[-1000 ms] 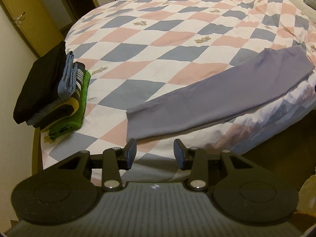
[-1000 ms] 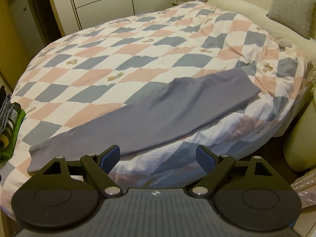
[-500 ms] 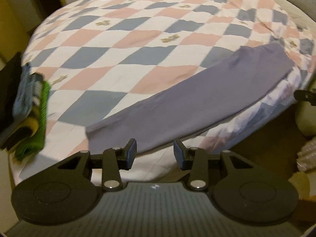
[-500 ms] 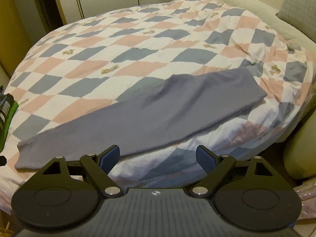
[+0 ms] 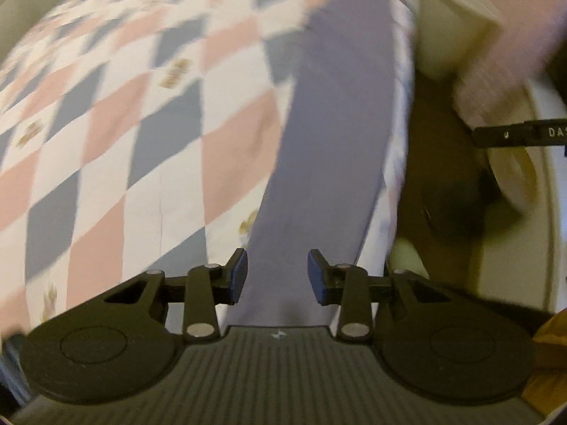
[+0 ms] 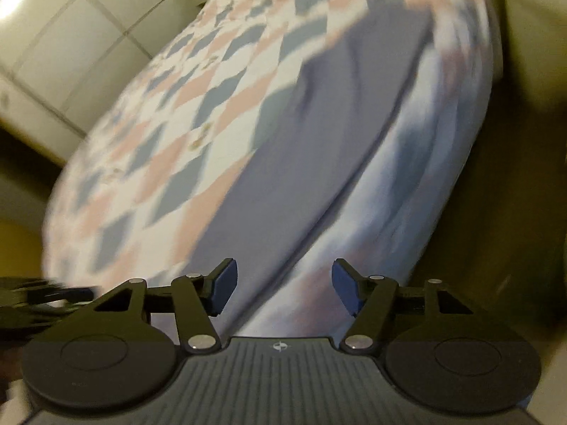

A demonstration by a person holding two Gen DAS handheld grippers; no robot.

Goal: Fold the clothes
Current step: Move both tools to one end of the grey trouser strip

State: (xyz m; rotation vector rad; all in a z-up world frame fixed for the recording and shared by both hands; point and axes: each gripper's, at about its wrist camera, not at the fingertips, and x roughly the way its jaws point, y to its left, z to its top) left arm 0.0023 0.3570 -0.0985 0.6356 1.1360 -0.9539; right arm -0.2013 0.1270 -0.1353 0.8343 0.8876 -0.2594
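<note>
The left gripper [image 5: 277, 272] hung with its blue-padded jaws parted and nothing between them, poised above the near end of a long grey-lilac garment [image 5: 336, 134]. That garment lay stretched flat along the edge of a bed, on a quilt [image 5: 117, 106] patterned in pink, slate and white diamonds with small tan motifs. To the right of the bed's edge, a black bar [image 5: 521, 134] crossed the frame, bearing white lettering of which only "DAS" could be read. The right gripper [image 6: 282, 285] was likewise spread wide and empty, tilted steeply over the same garment [image 6: 319, 148], which ran diagonally up the quilt [image 6: 170, 106] beside its overhanging side. Pale panelled cupboard doors [image 6: 71, 35] stood beyond the bed. Both views were smeared by motion blur, so finer detail could not be made out.
</note>
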